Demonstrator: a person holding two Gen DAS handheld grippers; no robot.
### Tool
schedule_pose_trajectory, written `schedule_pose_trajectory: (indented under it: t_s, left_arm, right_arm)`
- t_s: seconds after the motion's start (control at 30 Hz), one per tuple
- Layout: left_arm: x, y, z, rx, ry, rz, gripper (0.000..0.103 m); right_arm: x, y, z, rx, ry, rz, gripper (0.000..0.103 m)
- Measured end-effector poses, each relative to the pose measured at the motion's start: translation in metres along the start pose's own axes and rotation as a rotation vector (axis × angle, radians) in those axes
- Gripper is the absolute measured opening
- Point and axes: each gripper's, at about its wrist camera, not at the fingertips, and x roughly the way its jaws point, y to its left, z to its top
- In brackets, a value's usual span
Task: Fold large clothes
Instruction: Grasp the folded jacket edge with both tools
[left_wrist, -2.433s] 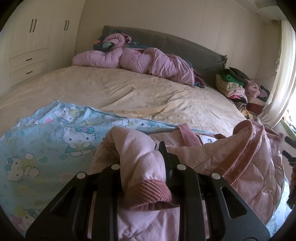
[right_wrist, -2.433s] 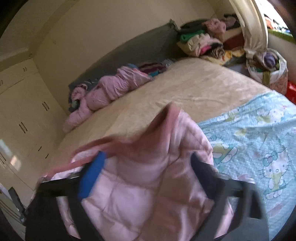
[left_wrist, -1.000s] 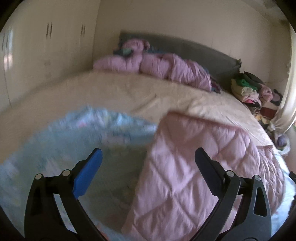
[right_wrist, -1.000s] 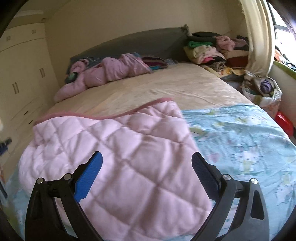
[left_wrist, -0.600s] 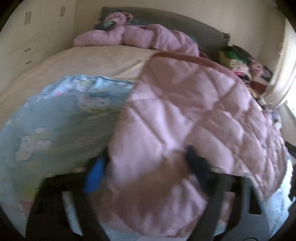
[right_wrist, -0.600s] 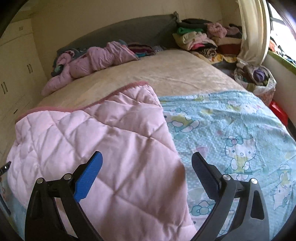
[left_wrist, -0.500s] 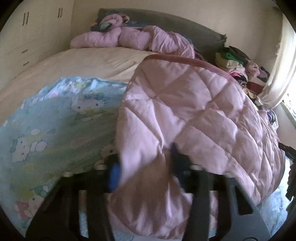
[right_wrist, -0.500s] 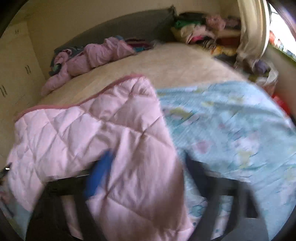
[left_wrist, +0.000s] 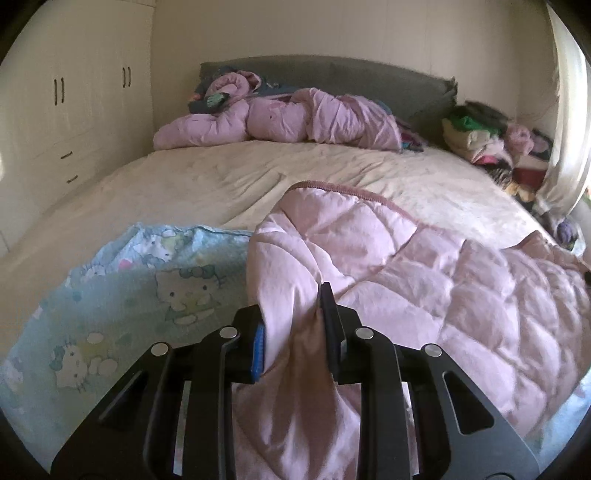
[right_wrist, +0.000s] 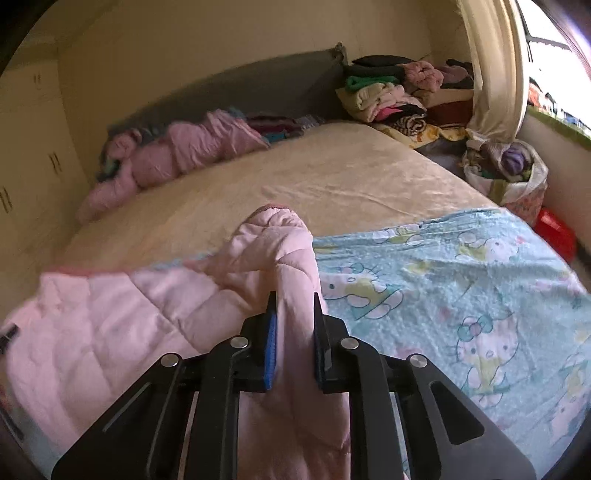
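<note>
A pink quilted jacket (left_wrist: 424, 280) lies back-side up on a blue cartoon-print sheet (left_wrist: 122, 306) at the near end of the bed. My left gripper (left_wrist: 293, 314) is shut on the jacket's near left edge. In the right wrist view my right gripper (right_wrist: 293, 321) is shut on the jacket's (right_wrist: 122, 317) near right edge, with the fabric bunched up between the fingers. The jacket's front and sleeves are hidden underneath.
A beige bed (left_wrist: 240, 177) stretches ahead with a crumpled pink duvet (left_wrist: 288, 122) at the grey headboard. A pile of folded clothes (right_wrist: 391, 92) sits at the far right, a bag of clothes (right_wrist: 506, 173) by the curtain. White wardrobes (left_wrist: 62, 96) line the left wall.
Both grippers were open above the flat jacket a second ago; they have since dropped to its near edges and closed on the fabric, bunching it upward.
</note>
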Motion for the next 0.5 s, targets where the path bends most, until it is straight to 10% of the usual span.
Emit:
schedule_pose_trajectory:
  t_s: [0.5]
  left_arm:
    - [0.059,0.000,-0.027,0.017,0.113,0.064,0.021]
  right_arm:
    - [0.077,0.008,-0.027,-0.096,0.130,-0.113,0.016]
